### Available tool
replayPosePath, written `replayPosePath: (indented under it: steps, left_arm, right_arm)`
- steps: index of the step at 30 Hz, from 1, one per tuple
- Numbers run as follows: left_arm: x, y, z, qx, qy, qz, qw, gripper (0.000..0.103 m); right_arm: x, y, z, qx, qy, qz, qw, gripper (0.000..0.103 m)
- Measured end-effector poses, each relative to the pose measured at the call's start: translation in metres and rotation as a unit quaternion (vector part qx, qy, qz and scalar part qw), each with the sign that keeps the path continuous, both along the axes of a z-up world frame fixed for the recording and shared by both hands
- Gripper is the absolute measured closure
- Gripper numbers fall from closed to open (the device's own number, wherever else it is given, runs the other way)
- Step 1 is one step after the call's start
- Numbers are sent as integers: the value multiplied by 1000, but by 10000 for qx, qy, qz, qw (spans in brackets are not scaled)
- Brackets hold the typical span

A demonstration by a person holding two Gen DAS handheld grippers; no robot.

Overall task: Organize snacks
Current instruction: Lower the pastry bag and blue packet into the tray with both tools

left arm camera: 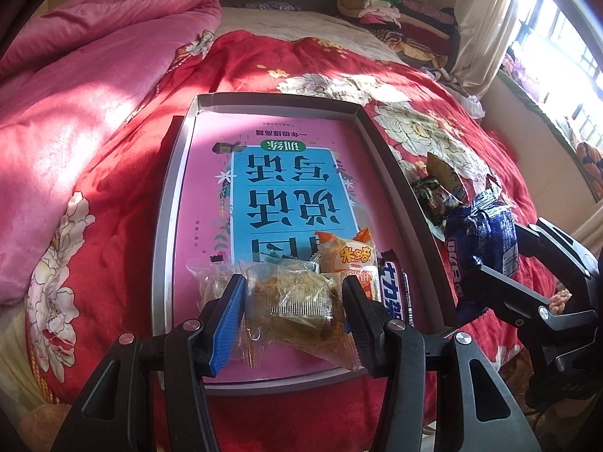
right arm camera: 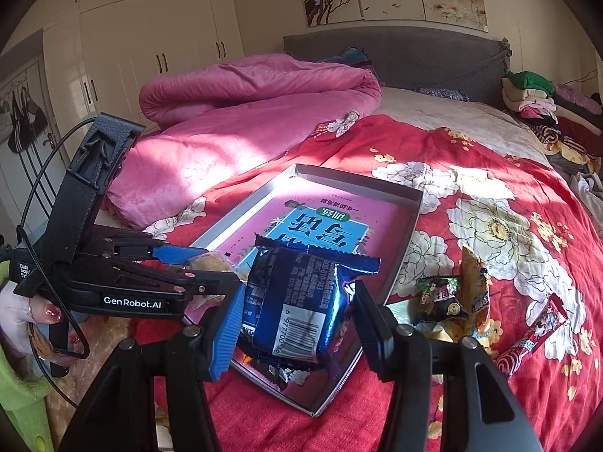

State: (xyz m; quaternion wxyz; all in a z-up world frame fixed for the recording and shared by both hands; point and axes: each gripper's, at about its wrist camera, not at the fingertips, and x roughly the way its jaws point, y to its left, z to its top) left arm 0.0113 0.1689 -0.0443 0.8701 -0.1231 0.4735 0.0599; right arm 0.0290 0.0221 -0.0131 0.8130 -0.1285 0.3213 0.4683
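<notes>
while both grippers grip snacks, tray [left arm camera: 181, 173] far half bare

Readable text, both wrist views. Pink book cover [left arm camera: 286, 158] lying in the shallow box [left arm camera: 169, 203]: large Chinese title on a blue panel, upside down to the camera; legible are 说话 and 写话, with 训练 on a green tag and a small line, 一年级提高篇. Orange snack packet [left arm camera: 348, 256] in the box: 米多奇 in a yellow disc. Dark bar wrapper [left arm camera: 394, 290] beside it: white Chinese letters, only partly visible. Blue packet [right arm camera: 301, 301] between the right claw's fingers: barcode with digits beginning 6 977700, fine print above too small to read. Left claw body [right arm camera: 132, 301]: white "GenRobot.AI"; small label at its rear starting "Data Acqui…", remainder cut off.
</notes>
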Motion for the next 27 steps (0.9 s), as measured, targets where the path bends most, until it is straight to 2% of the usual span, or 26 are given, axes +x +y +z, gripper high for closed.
replayPosePath:
  steps: [11,27]
  left_arm:
    - [1,-9,-2,357,124,-55,9993,49]
    - [1,-7,-3,417,129,91,9990,49]
  right_arm:
    - [12,12,-11,-31,124,75,9999,47]
    - [12,22,-38,-196,450,293,9984,47]
